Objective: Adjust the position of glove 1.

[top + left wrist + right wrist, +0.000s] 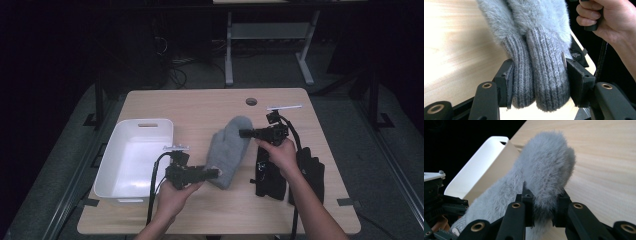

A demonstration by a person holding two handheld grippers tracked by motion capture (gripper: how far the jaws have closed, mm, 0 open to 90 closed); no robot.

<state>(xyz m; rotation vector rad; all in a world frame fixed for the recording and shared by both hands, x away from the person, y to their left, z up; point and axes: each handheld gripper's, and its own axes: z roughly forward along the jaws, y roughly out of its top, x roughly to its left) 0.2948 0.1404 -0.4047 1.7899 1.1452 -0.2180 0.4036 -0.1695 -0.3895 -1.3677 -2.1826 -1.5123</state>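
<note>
Gripping grey mitten [229,150]: left tongs [216,173] cuff, right tongs [243,133] tip

The place looks like a lab or recording workroom. A plain light-wood table [200,107] with a cable hole [251,101] stands on grey carpet [390,150]. Beyond the table, loose cables [175,70] lie on the floor beside a second desk's white legs [229,50]; the surroundings are dark, perhaps curtained.

Left gripper [216,173] clamped tight, pointing right; right gripper [242,133] pinched narrow, pointing left, both hands gripping firmly.
</note>
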